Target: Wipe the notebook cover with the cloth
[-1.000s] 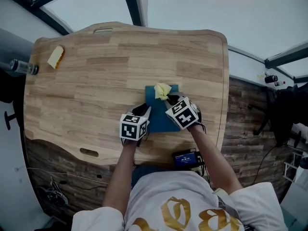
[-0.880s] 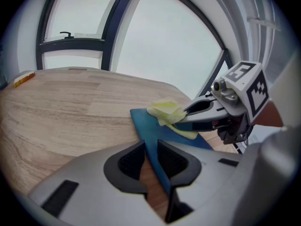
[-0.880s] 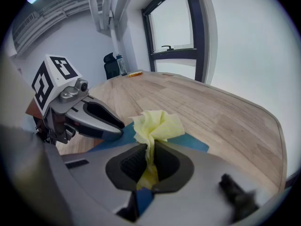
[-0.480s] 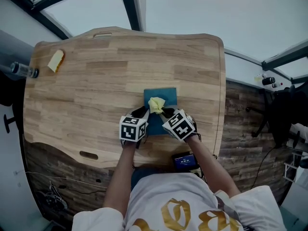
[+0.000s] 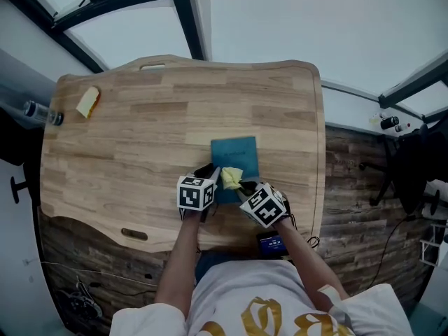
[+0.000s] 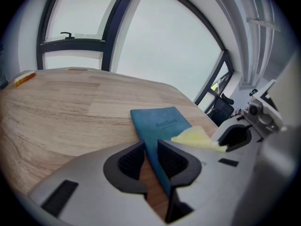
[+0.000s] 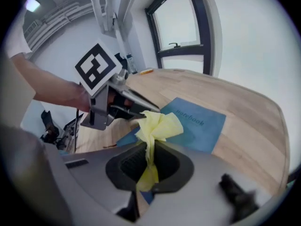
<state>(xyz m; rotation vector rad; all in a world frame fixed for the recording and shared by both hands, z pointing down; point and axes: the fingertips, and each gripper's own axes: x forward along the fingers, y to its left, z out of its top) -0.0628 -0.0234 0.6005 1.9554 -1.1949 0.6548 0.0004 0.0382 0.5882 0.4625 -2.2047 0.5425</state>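
Note:
A teal notebook [image 5: 236,156] lies flat on the wooden table [image 5: 140,131], near its front edge. My right gripper [image 5: 239,185] is shut on a crumpled yellow cloth [image 5: 231,178], which rests on the near part of the cover. In the right gripper view the cloth [image 7: 158,124] bunches up out of the jaws [image 7: 149,159] over the notebook [image 7: 200,124]. My left gripper [image 5: 210,173] sits at the notebook's near left edge. Its jaws [image 6: 150,147] are shut, with the notebook's edge [image 6: 160,121] and bare wood showing in the thin slit between them.
A yellow-orange block [image 5: 87,102] lies at the table's far left corner, beside a bottle [image 5: 40,110] just off the edge. A small device with a lit screen [image 5: 269,243] sits below the table's front edge. Windows stand behind the table.
The right gripper has dragged the cloth from the notebook's far edge back across the cover to its near edge. The left gripper has stayed at the near left edge.

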